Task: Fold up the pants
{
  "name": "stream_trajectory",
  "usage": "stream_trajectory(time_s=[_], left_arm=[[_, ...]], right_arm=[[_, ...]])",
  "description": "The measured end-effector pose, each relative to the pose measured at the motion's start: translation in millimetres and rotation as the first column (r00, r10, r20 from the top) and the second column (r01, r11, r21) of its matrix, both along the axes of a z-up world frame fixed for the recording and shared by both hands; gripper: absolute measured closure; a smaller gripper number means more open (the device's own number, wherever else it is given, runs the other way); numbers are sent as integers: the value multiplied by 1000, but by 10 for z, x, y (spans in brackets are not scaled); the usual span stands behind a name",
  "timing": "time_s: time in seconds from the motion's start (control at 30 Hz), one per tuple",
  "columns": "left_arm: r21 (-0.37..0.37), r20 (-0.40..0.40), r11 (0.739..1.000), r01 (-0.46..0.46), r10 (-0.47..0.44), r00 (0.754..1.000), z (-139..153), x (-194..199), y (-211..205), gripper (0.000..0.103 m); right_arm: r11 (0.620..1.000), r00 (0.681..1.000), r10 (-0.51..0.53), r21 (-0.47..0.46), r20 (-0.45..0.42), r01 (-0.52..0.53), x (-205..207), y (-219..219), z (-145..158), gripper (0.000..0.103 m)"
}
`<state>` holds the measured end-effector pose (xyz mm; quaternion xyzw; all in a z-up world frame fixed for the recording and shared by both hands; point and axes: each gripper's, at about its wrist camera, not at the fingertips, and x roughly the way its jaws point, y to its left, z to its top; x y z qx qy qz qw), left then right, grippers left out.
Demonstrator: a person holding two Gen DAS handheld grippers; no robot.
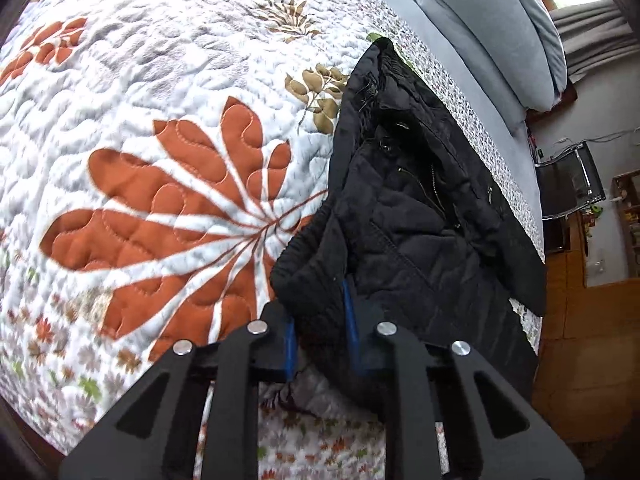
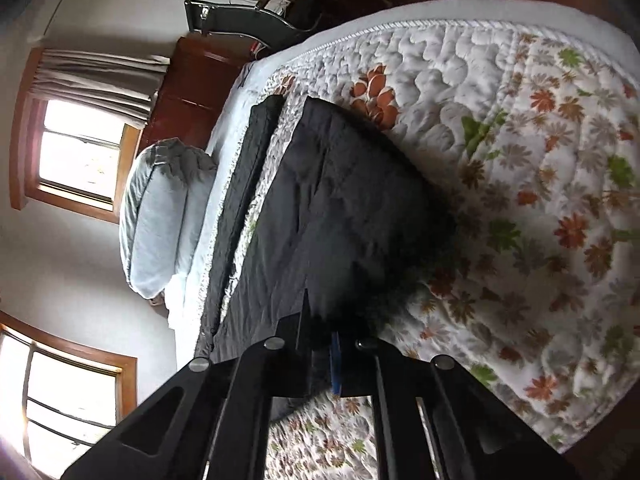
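Black quilted pants (image 1: pixel 416 216) lie on a floral quilted bedspread (image 1: pixel 160 128), waistband and zipper open toward the far end. My left gripper (image 1: pixel 320 320) is shut on a bunched edge of the pants near the waist, blue pads pressing the cloth. In the right wrist view the pants (image 2: pixel 340 208) hang as a flat dark panel lifted off the bedspread (image 2: pixel 540 160). My right gripper (image 2: pixel 320 344) is shut on their near edge. A second leg strip (image 2: pixel 244 208) lies at the left.
A grey pillow (image 1: pixel 500 28) lies at the head of the bed, also in the right wrist view (image 2: pixel 160 216). A chair (image 1: pixel 572 184) and wooden furniture stand beyond the bed edge. Windows (image 2: pixel 76 156) are on the wall.
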<state>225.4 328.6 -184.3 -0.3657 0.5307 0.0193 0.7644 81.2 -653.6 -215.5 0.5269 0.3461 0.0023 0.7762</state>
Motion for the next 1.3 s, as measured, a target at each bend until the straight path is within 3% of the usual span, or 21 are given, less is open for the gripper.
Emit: stream_trajectory(time_s=[0.3,0.57,0.67,0.73,0.77,0.8,0.87,0.93,1.0,1.1,1.17,1.3], left_arm=[[-30,-81,999,-16,14,997,128,-449,209,86],[-58,-126,995,-76,69,990,-112,-922,496,85],[-26,-105,999,-40,37,994,-98,-902,453,75],[32,-117,999,8,-4,993,10,-917,382,47],[111,-126,994,20,-6,992,124,-959,361,19],[170,-123,985,26,-5,992,215,-1003,373,13],[287,-124,957,41,-5,992,434,-1032,376,12],[329,-65,944,34,-13,998,649,-907,393,12],[324,-1,946,23,-24,1000,787,-680,394,5],[208,79,977,43,-61,995,839,-13,418,3],[170,62,984,46,-57,996,801,338,422,3],[115,28,993,30,-34,999,717,994,670,3]], right_arm=[[995,995,85,-49,-61,-88,-265,78,127,97],[976,975,179,-98,-135,-193,-334,328,-60,96],[974,968,184,-100,-169,-203,-319,344,-137,84],[964,966,175,-165,-190,-207,-408,326,46,69],[956,967,160,-213,-199,-202,-457,303,141,65],[941,968,134,-278,-212,-191,-518,276,260,59],[904,972,125,-380,-197,-193,-571,291,487,58],[890,962,203,-375,-185,-260,-452,394,520,49],[870,932,251,-361,-261,-335,-269,468,364,48],[850,889,259,-348,-378,-395,-94,501,258,47],[823,877,257,-384,-406,-419,-6,558,477,47],[763,881,323,-455,-346,-459,315,705,1053,42]])
